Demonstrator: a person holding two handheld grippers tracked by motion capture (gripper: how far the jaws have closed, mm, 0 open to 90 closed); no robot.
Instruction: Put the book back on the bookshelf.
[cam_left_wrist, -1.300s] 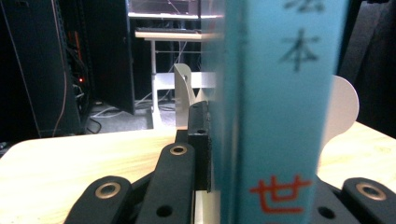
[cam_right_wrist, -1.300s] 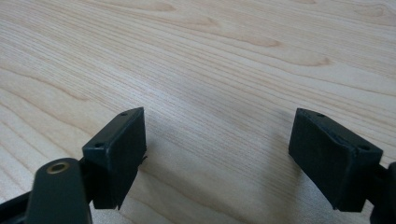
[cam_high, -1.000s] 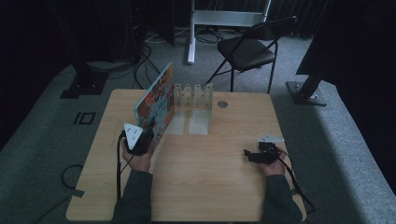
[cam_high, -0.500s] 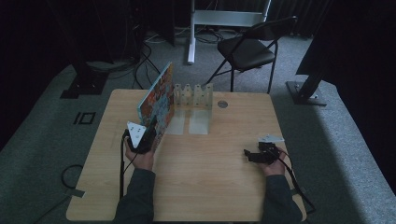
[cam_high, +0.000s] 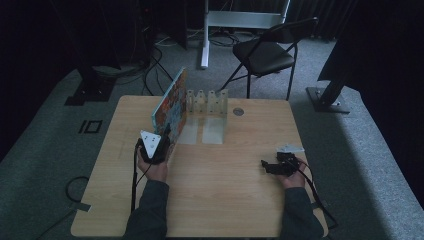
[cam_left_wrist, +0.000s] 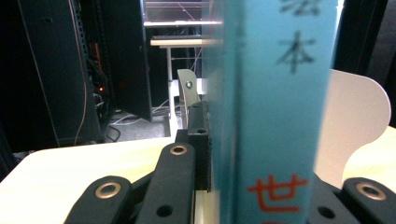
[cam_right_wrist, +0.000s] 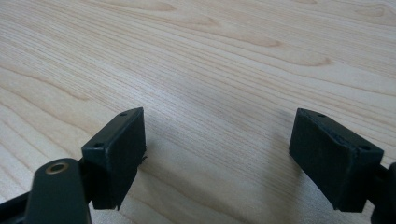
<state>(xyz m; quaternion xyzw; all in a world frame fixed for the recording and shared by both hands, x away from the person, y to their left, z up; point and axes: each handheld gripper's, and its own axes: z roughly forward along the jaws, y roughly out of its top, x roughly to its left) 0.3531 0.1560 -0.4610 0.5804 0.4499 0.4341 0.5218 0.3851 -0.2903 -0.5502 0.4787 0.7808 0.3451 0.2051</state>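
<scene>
Placement is the step in hand: the left gripper (cam_high: 161, 145) is clamped on the near edge of a teal-spined picture book (cam_high: 170, 106), held upright on the wooden table (cam_high: 235, 200) at the left end of the clear slotted book rack (cam_high: 206, 102), the spine (cam_left_wrist: 275, 112) filling the left gripper view between the jaws. Next, I judge, the book must be slid square into an end slot of the rack and kept vertical before letting go. The right gripper (cam_high: 272, 167) rests released on the table, well apart, with nothing between its jaws.
</scene>
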